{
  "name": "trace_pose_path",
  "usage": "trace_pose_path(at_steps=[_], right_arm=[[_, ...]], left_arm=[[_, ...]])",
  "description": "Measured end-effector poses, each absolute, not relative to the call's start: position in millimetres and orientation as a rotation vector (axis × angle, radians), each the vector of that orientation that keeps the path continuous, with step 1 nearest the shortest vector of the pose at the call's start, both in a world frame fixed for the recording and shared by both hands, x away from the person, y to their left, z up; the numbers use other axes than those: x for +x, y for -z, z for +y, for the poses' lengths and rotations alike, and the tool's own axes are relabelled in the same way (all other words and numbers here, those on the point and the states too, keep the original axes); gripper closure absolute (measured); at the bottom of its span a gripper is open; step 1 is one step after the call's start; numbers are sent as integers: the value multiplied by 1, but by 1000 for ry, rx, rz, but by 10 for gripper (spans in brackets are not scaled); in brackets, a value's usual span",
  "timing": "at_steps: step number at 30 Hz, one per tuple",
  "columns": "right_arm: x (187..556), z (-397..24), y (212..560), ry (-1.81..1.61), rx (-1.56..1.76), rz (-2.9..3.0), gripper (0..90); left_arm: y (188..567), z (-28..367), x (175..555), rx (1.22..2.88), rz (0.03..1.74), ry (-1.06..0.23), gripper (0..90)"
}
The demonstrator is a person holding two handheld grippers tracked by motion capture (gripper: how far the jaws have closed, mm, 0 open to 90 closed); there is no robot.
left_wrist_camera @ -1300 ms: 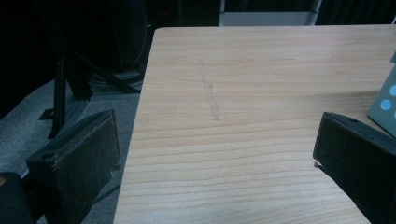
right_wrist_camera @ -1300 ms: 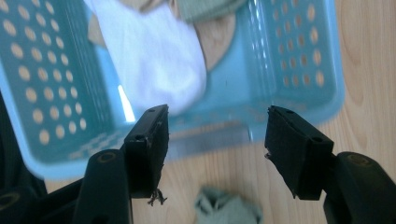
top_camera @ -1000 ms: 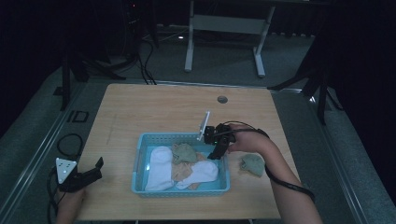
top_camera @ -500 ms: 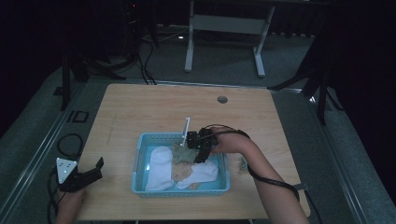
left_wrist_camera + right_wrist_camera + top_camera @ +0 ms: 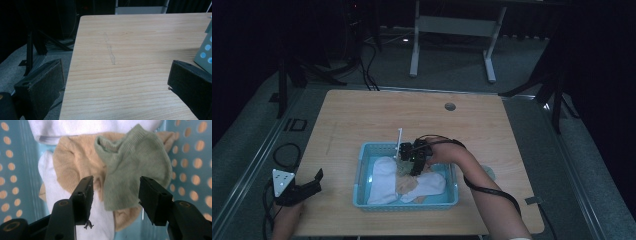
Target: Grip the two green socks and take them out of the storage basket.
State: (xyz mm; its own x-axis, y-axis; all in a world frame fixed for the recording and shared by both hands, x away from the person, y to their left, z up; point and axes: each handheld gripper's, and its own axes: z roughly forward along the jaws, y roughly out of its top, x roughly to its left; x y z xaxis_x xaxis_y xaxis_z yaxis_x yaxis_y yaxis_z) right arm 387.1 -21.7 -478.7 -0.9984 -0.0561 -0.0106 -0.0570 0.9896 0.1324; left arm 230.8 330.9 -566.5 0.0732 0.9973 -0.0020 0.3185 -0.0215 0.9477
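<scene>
A light-blue perforated basket (image 5: pixel 407 205) sits at the table's front middle and holds several socks. In the right gripper view a grey-green sock (image 5: pixel 132 162) lies on top of a tan sock (image 5: pixel 75 160), with white socks (image 5: pixel 55 192) under and beside them. My right gripper (image 5: pixel 116 195) hangs just above the green sock's lower edge, jaws apart and nothing pressed between them. From the high view that gripper (image 5: pixel 409 164) is over the basket's rear middle. My left gripper (image 5: pixel 314 180) rests at the table's front left edge, open (image 5: pixel 115 82) over bare wood.
A greenish sock (image 5: pixel 488 173) lies on the table right of the basket, partly behind the right forearm. The basket's wall (image 5: pixel 206 50) stands close to the left gripper's right jaw. A round cable hole (image 5: pixel 450 106) marks the far right of the wooden top.
The right gripper has moved left and down, from the basket's right rear rim to over the socks inside. The left gripper has stayed in place.
</scene>
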Motion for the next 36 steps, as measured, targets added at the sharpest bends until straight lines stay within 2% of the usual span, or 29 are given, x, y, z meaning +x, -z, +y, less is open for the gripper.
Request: trace_pose_path(at_steps=[8, 10, 17, 21, 36], right_arm=[[385, -6, 489, -185, -116, 3131, 456], [385, -4, 492, -169, -124, 3120, 496], [386, -2, 490, -151, -113, 3093, 797], [384, -4, 484, -163, -117, 3085, 828], [370, -24, 441, -227, -135, 3039, 836]], left_arm=[[566, 331, 231, 1484, 1381, -989, 3], [566, 331, 231, 1484, 1381, -988, 3], [566, 331, 231, 1484, 1381, -989, 3], [566, 331, 231, 1484, 1382, -989, 3], [566, 331, 232, 1483, 1387, -992, 3]])
